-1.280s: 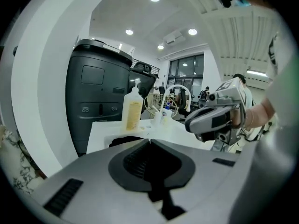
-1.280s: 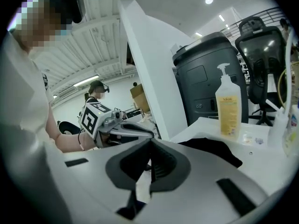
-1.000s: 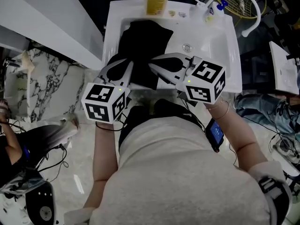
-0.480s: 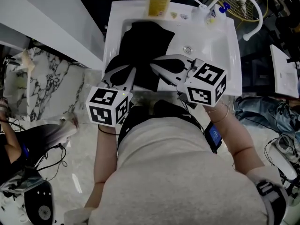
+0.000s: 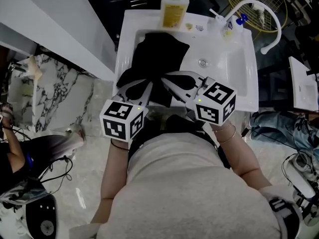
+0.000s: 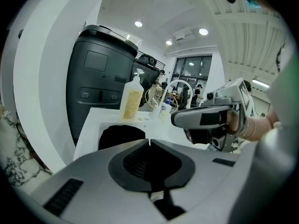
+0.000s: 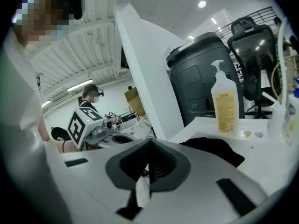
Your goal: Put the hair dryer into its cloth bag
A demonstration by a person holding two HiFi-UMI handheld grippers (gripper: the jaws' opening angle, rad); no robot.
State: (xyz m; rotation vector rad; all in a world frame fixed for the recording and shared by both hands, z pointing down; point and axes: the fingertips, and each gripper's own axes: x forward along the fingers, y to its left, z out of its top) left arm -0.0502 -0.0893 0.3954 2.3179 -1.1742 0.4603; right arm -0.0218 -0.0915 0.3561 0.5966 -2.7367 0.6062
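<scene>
Both grippers have their jaws fully together with nothing between them. The left gripper [image 5: 148, 84] and the right gripper [image 5: 165, 76] are held side by side over the near rim of the basin. Their tips converge above the near edge of the bag, and whether they touch it cannot be told. Each gripper's own view confirms the closure: left gripper [image 6: 149, 142], right gripper [image 7: 149, 142], each with its pads meeting at the tip and the bag lying beyond.

Largest item: the person's torso [image 5: 189, 183], in a pale shirt, fills the lower part of the head view.

Next: a white slanted panel [image 5: 50, 24] runs along the left side of the basin.

White washbasin [image 5: 239, 78]: rectangular, with a curved white faucet [image 5: 264, 11] at its far right corner.

Black cloth bag [image 5: 157, 54]: lies crumpled in the left part of the bowl, reaching from the far wall to the near rim. No hair dryer can be made out, and whether one is inside the bag cannot be told.

Yellow pump bottle [image 5: 174, 9]: upright on the far rim, just behind the bag.

Small blue-capped bottle [image 5: 232, 25]: on the far rim beside the faucet base.

Drain [image 5: 202, 62]: in the bare bowl floor, right of the bag and apart from it.
</scene>
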